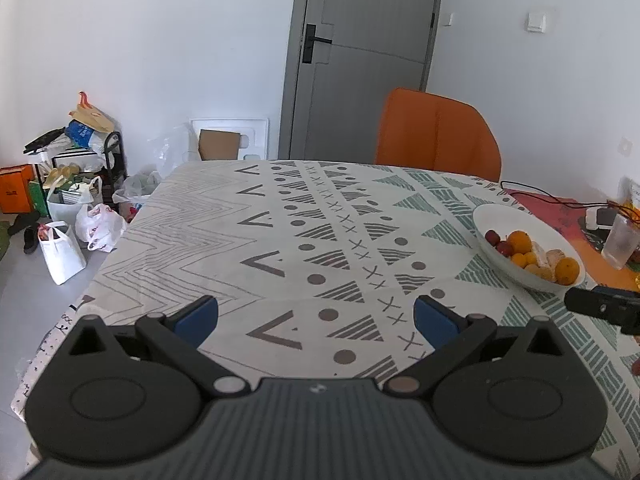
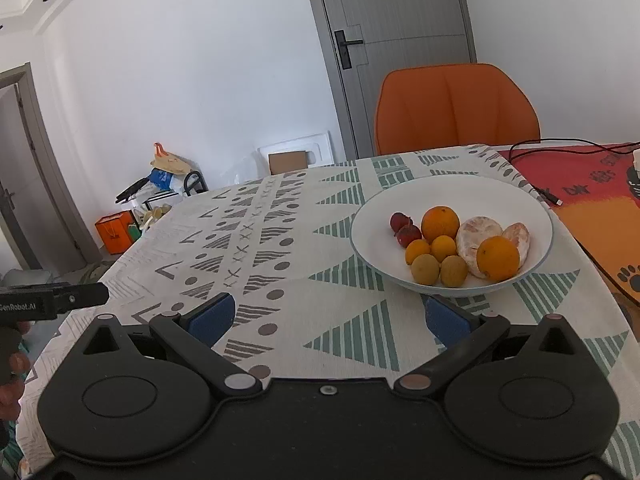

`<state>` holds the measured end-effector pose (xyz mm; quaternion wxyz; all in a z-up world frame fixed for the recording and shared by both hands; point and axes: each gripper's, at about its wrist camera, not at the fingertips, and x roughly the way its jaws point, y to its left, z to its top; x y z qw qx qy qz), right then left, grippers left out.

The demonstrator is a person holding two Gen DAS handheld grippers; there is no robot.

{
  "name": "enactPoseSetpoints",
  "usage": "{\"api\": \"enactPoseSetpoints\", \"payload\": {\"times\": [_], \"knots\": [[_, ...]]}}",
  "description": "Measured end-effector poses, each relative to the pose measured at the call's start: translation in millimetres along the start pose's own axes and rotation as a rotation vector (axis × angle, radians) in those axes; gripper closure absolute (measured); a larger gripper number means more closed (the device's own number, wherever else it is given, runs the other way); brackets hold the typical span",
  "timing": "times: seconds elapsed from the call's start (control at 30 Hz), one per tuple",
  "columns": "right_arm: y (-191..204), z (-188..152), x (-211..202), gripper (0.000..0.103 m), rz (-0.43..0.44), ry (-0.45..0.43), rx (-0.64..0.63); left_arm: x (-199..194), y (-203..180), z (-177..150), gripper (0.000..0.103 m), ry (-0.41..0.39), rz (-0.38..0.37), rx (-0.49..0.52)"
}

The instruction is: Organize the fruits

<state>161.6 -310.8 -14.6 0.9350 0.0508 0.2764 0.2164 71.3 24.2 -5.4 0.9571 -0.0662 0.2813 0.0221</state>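
A white bowl (image 2: 520,200) sits on the patterned tablecloth and holds fruit: two large oranges (image 2: 440,223), several small yellow-orange fruits (image 2: 425,269), two small red fruits (image 2: 404,229) and peeled citrus pieces (image 2: 478,236). My right gripper (image 2: 328,316) is open above the cloth, just in front and left of the bowl, with nothing between its blue pads. My left gripper (image 1: 316,316) is open over the cloth with nothing in it; the same bowl (image 1: 496,216) lies to its far right. The right gripper's tip (image 1: 600,306) shows at the right edge of the left wrist view.
An orange chair (image 2: 456,108) stands behind the table by a grey door (image 2: 396,40). A red-orange mat (image 2: 592,184) with a black cable (image 2: 532,148) lies right of the bowl. A clear plastic cup (image 1: 620,242) stands near it. Bags and boxes (image 1: 64,208) crowd the floor at left.
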Motion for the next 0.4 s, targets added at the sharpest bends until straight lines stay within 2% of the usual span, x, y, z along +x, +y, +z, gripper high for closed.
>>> {"api": "enactPoseSetpoints", "payload": {"times": [0.4], "knots": [[0.9,-3.0,4.4,0.000,-0.015,0.002,-0.005,4.4,-1.8,-0.6,0.000,-0.001,-0.028,0.000]]}}
